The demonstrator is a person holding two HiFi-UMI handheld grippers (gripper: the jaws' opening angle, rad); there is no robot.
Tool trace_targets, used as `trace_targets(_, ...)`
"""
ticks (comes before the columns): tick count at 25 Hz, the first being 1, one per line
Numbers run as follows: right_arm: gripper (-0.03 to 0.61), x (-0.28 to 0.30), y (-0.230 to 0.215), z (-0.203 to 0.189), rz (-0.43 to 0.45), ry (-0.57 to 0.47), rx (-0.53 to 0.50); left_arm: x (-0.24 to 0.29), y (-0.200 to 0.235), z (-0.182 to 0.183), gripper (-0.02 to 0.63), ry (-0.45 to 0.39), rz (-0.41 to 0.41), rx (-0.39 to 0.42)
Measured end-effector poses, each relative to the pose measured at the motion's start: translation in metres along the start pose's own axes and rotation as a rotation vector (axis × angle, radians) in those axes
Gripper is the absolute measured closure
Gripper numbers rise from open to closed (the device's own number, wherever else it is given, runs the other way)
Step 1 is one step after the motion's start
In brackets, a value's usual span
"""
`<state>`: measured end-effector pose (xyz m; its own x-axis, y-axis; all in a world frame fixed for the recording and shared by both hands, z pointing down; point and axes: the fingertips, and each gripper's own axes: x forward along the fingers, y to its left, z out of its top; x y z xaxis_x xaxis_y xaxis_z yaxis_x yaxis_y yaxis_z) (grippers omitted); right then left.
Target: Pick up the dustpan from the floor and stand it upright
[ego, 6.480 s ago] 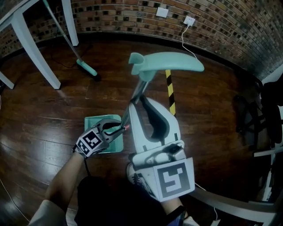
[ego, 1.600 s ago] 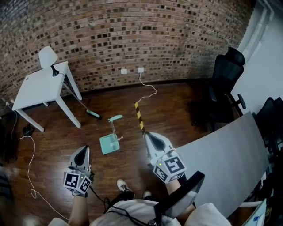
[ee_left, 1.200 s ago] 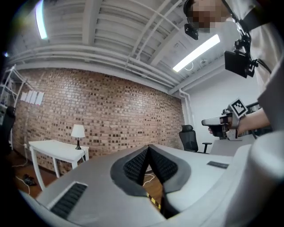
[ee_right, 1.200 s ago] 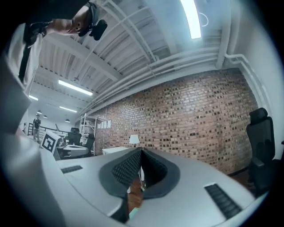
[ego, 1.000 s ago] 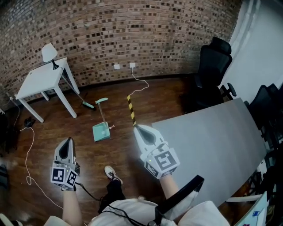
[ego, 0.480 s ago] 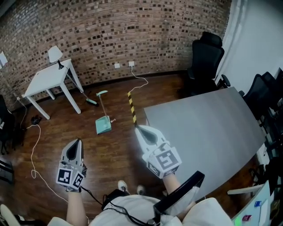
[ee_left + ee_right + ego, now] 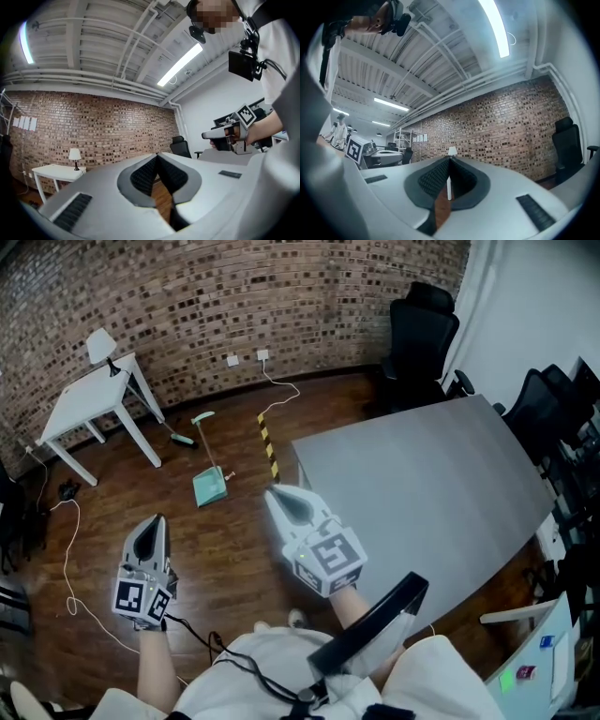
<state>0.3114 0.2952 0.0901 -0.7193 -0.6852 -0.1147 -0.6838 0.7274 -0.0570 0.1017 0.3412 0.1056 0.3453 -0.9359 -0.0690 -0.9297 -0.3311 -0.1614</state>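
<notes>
The teal dustpan (image 7: 208, 487) stands on the wood floor well ahead of me, its long handle (image 7: 207, 442) rising to a teal grip. Neither gripper is near it. My left gripper (image 7: 150, 525) is held level at the lower left, jaws shut and empty. My right gripper (image 7: 278, 496) is held level at centre beside the grey table, also shut and empty. In the left gripper view the pads (image 7: 149, 173) meet with nothing between them, and the right gripper (image 7: 212, 135) shows at the right. In the right gripper view the jaws are closed too.
A large grey table (image 7: 422, 484) fills the right side. A white table (image 7: 89, 409) with a lamp (image 7: 99, 345) stands at the back left, a broom (image 7: 180, 438) leaning by it. Yellow-black tape (image 7: 268, 444), a floor cable (image 7: 66, 549) and a black chair (image 7: 422, 334) lie around.
I have backed away from the dustpan, which now looks smaller and farther off. Both grippers came back with me, still shut. More of the grey table has come into view.
</notes>
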Motion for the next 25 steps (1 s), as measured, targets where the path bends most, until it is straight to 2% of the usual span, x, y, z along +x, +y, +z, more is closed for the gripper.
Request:
trace_targets(7,0.598,0.013,0.005,-0.011,-0.022,0.051,-0.021,0.011,-0.006,0.006,0.614,-0.003,-0.053,0.062)
trace_targets(14,0.598,0.027,0.027,-0.017,0.003,0.073,-0.104,0.005,0.003,0.003,0.614,-0.005,-0.053,0.052)
trace_targets(25,0.598,0.031,0.022,-0.013,-0.006,0.081,-0.071,0.003,0.007,0.0,0.614,0.01,-0.063,0.035)
